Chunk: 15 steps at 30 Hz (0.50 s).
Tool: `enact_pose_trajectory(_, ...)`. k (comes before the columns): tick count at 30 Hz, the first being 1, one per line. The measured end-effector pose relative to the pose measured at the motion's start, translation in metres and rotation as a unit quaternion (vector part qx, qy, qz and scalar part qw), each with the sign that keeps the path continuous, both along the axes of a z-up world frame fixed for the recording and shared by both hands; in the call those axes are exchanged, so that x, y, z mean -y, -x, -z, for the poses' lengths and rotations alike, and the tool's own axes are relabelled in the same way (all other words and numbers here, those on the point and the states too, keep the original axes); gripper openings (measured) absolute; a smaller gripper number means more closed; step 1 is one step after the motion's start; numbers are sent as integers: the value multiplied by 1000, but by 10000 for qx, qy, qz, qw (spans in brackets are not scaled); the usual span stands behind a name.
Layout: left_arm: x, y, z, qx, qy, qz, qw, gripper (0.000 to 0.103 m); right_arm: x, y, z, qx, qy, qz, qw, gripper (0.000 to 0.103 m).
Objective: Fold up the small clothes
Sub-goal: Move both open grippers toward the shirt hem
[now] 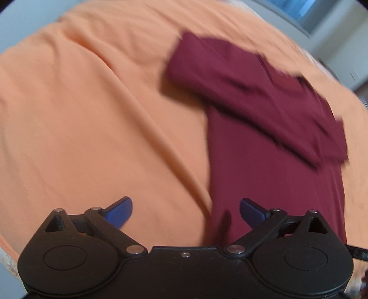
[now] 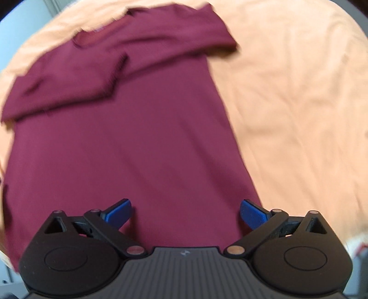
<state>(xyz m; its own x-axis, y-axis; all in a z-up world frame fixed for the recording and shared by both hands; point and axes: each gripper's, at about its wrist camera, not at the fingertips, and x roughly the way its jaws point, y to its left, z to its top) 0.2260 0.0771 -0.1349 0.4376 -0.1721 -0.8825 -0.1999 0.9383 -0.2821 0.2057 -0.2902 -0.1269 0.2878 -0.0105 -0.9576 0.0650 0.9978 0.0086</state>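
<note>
Left wrist view: left gripper (image 1: 185,212) spread wide, blue pads (image 1: 119,212) far apart, nothing between them. Poised over orange sheet (image 1: 80,115), just beside the left edge of a maroon shirt (image 1: 264,161). Right pad over the shirt's edge, left pad over bare sheet. Shirt spread flat on the sheet, body running away from the camera, one sleeve (image 1: 230,69) folded across the upper part toward the left. Whole frame blurred; fine detail of seams not readable. Sheet creased in long diagonal ridges. Pale wall and a bright strip, possibly a window, at upper right (image 1: 310,13); cannot tell for certain. Right wrist view: right gripper (image 2: 185,212) likewise fully parted, blue pads (image 2: 251,212) well apart, holding nothing. Positioned over the near end of the shirt (image 2: 138,138), left pad above maroon fabric, right pad close to the shirt's right edge where it meets the sheet (image 2: 299,103). Contact with the cloth cannot be told for either gripper. Both sleeves seen here, one (image 2: 184,34) lying across the top toward the right, the other (image 2: 64,85) folded inward on the left. Collar area (image 2: 87,38) at the far end, blurred.
</note>
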Motion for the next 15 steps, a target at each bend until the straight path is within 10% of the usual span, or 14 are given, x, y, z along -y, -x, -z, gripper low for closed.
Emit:
enact_pose_trajectory(9, 56, 56, 22, -665, -1398, 1232, 9802, 102, 46, 57, 22, 4, -52, 9, 10000, 103)
enact_pose_trajectory(15, 57, 97, 16, -993, -1235, 490, 9861, 102, 59, 85, 13, 289, -83, -186, 9994, 103)
